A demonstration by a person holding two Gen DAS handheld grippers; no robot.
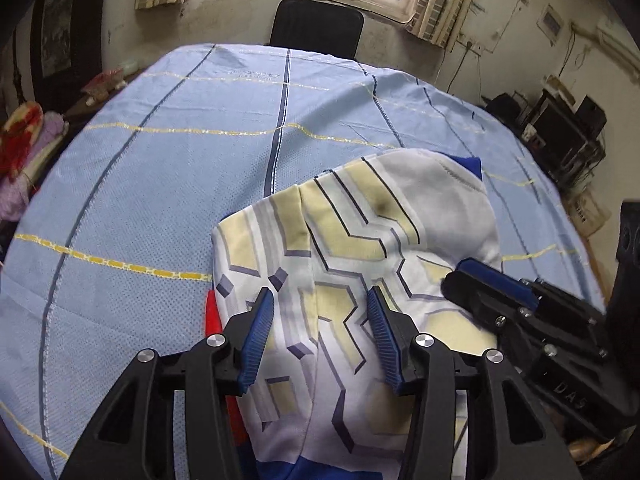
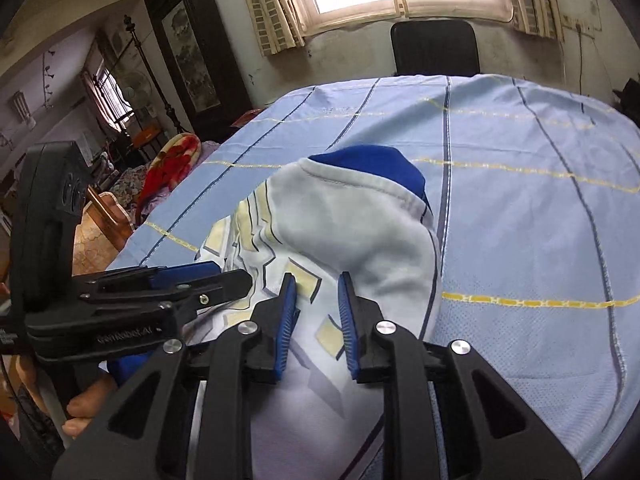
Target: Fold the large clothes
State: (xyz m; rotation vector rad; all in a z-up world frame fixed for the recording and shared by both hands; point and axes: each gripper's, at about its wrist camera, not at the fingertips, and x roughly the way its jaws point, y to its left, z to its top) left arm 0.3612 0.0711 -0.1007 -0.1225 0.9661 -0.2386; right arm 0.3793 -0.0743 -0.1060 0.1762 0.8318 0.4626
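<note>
A white garment [image 1: 352,240] with yellow, grey and dark geometric print and blue trim lies bunched on the light-blue sheet [image 1: 160,168], near its front edge. My left gripper [image 1: 320,300] is open, its blue pads [image 1: 260,336] straddling a fold of the cloth without closing on it. My right gripper [image 2: 318,282] is open over the same garment [image 2: 352,224], which also shows a blue part at the back. The right gripper also shows from the side in the left wrist view [image 1: 480,280], and the left gripper in the right wrist view [image 2: 200,276].
The sheet [image 2: 520,200] covers a large table. A black chair [image 1: 316,28] stands at the far edge under a window. Red and purple fabric [image 1: 20,140] is piled to the left. Black electronics [image 1: 560,128] sit at the right.
</note>
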